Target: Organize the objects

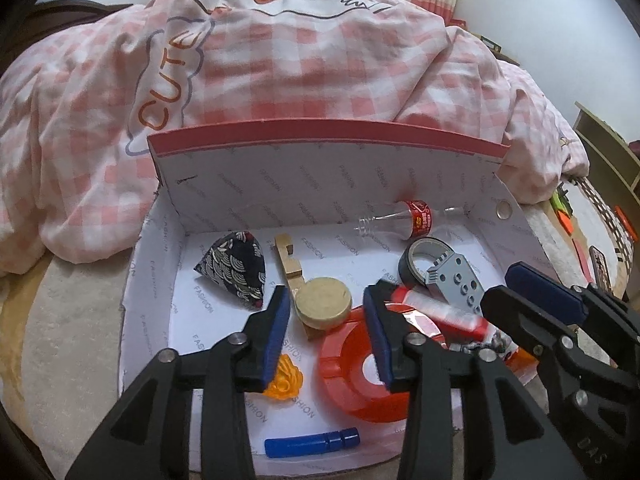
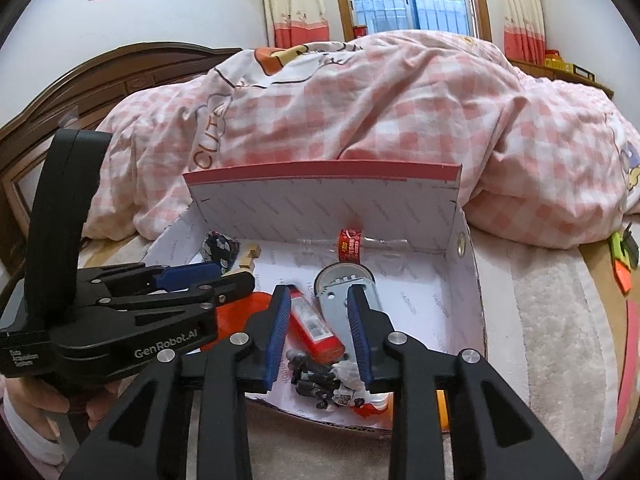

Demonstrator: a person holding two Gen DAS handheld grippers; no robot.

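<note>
While both grippers hang over the near edge of the open cardboard box [image 1: 320,168], neither one holds anything: the left gripper [image 1: 328,324] has its blue ribbed pads parted about halfway, nothing pressed between them, with the round wooden disc [image 1: 324,304] showing in the gap and the red plastic ashtray [image 1: 356,364] under its right pad. The right gripper [image 2: 318,324] stands a little less open, its pads also free, framing a red glossy packet [image 2: 316,328] and the flat grey metal piece [image 2: 338,308] with holes and teeth. The box rests on a bed, its white printed lining marked with repeated lettering and its back flap, edged in red, standing upright against a pink checked quilt [image 1: 320,60]. Along the box's back wall lies a clear plastic bottle [image 1: 404,220] with a red label, on its side. Near the back left corner sits a dark, pyramid-shaped cloth pouch [image 1: 234,270] with a wave pattern, and beside it a pale wooden bar [image 1: 289,260] runs toward the disc. A roll of dark tape [image 1: 422,258] lies toward the right wall, touching the grey piece. By the near edge are an orange translucent moulded piece [image 1: 285,380], a smooth blue cylinder [image 1: 312,442] lying flat, and a small heap of black bits [image 2: 316,376] in clear wrapping.
</note>
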